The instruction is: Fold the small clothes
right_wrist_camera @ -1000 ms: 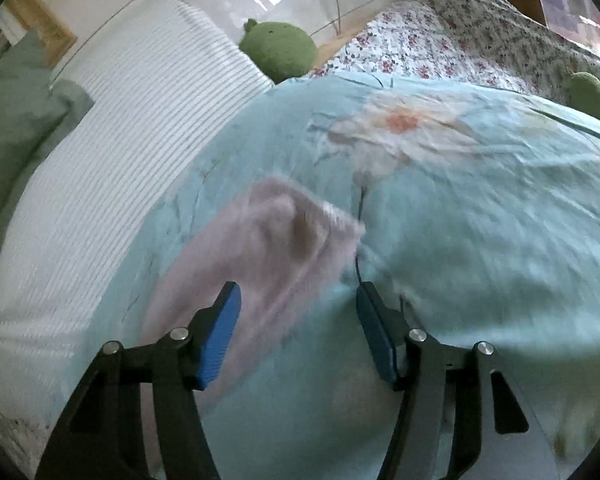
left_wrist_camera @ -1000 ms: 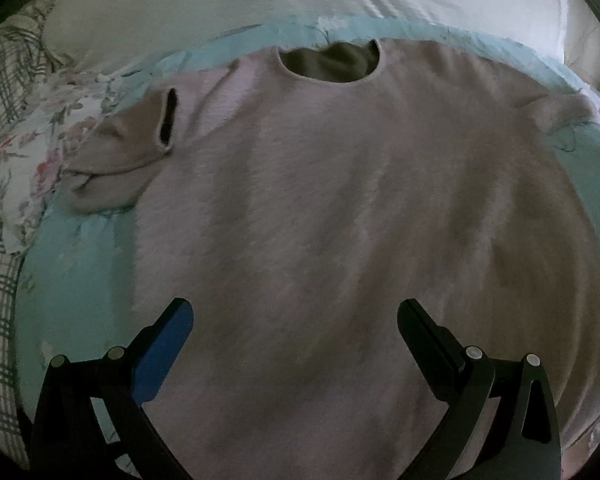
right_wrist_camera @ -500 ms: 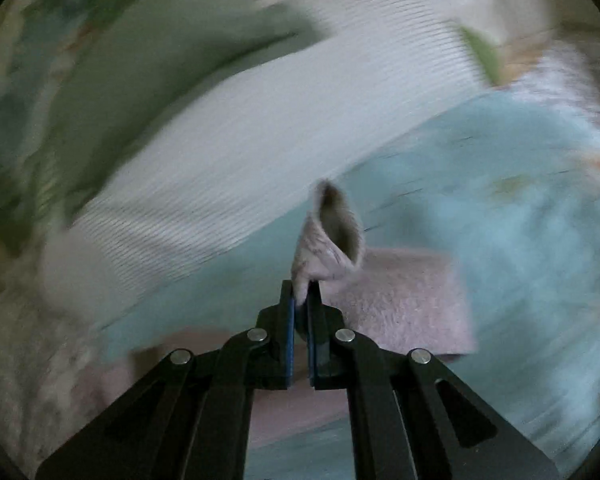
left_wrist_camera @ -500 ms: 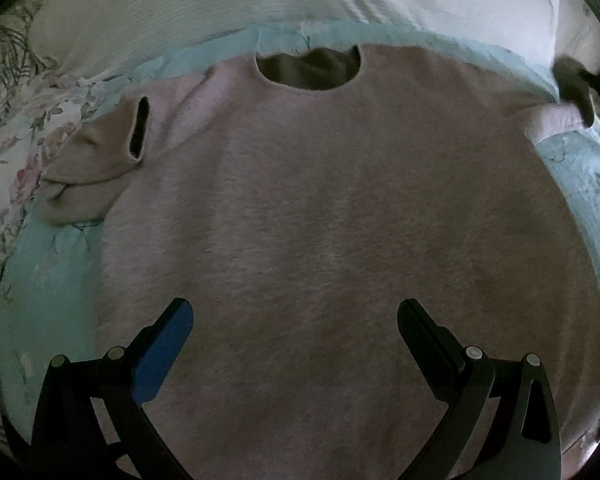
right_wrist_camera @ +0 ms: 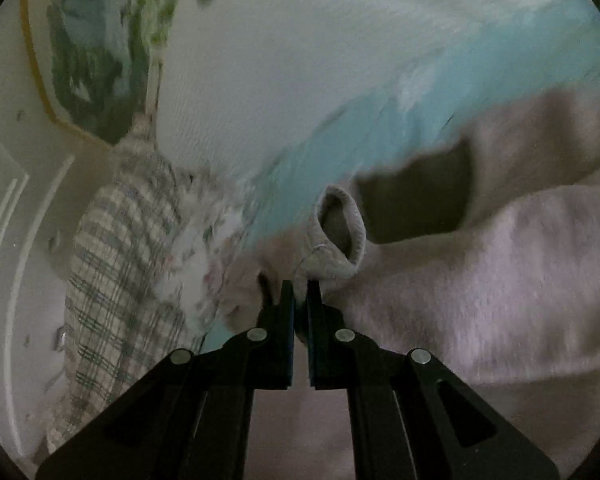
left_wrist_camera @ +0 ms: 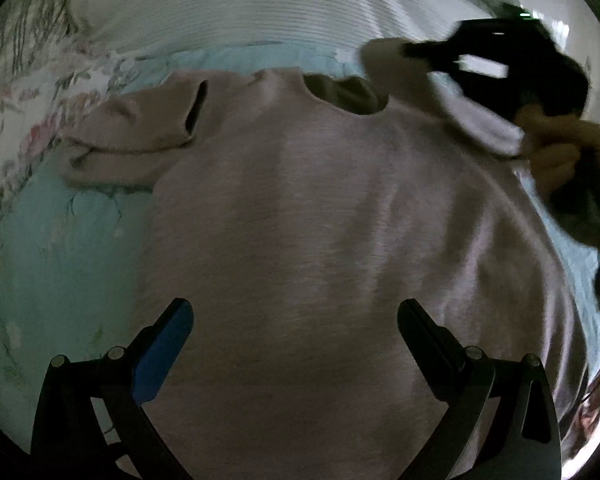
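A pale pink fuzzy sweater [left_wrist_camera: 320, 220] lies flat on a light blue bedspread [left_wrist_camera: 60, 248], neck opening [left_wrist_camera: 340, 94] at the far side. Its left sleeve [left_wrist_camera: 140, 132] is folded in, cuff open. My left gripper [left_wrist_camera: 296, 320] is open and empty, hovering over the sweater's lower body. My right gripper [right_wrist_camera: 299, 292] is shut on the right sleeve cuff [right_wrist_camera: 340, 236] and holds it lifted over the sweater's chest, near the neck opening [right_wrist_camera: 416, 204]. In the left wrist view the right gripper [left_wrist_camera: 408, 50] shows at the upper right with the lifted sleeve [left_wrist_camera: 384, 64] in it.
A white ribbed pillow [left_wrist_camera: 260, 4] lies beyond the sweater. Floral bedding [left_wrist_camera: 32, 92] and a plaid blanket [right_wrist_camera: 112, 280] lie at the left edge of the bed. A wall [right_wrist_camera: 12, 160] stands past the bed.
My right gripper closed on the right sleeve cuff, lifted it and carried it left over the sweater toward the neck. The left gripper stayed open and drifted slightly.
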A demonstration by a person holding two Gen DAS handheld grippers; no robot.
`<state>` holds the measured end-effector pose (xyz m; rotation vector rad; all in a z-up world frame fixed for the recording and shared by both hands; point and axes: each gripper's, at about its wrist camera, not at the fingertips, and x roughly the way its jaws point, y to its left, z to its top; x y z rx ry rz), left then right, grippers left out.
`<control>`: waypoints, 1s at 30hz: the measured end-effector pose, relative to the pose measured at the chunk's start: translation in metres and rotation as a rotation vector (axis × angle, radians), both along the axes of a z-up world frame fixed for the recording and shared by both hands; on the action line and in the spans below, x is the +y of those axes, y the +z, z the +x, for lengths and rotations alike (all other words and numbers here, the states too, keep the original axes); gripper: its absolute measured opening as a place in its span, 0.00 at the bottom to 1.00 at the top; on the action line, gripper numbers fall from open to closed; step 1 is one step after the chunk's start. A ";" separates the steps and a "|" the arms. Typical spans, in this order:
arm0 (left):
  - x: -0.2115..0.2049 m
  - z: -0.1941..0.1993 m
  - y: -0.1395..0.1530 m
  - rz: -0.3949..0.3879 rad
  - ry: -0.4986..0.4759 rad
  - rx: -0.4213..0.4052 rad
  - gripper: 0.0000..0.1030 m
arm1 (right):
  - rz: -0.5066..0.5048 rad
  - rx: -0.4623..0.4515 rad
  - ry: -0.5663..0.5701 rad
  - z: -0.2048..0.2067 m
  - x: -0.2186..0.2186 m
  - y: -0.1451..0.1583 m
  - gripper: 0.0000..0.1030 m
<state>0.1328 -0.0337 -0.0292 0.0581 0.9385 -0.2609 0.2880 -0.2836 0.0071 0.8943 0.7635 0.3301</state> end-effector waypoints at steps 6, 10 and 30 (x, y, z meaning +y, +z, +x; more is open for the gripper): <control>0.026 0.019 -0.002 -0.089 0.032 0.010 0.99 | 0.088 0.053 0.111 0.028 0.059 -0.041 0.07; 0.035 0.039 -0.005 -0.142 0.045 0.021 0.99 | 0.131 0.112 0.142 0.038 0.075 -0.057 0.25; 0.012 0.205 -0.019 -0.107 0.082 0.034 0.05 | -0.101 0.007 -0.359 -0.189 -0.088 0.018 0.53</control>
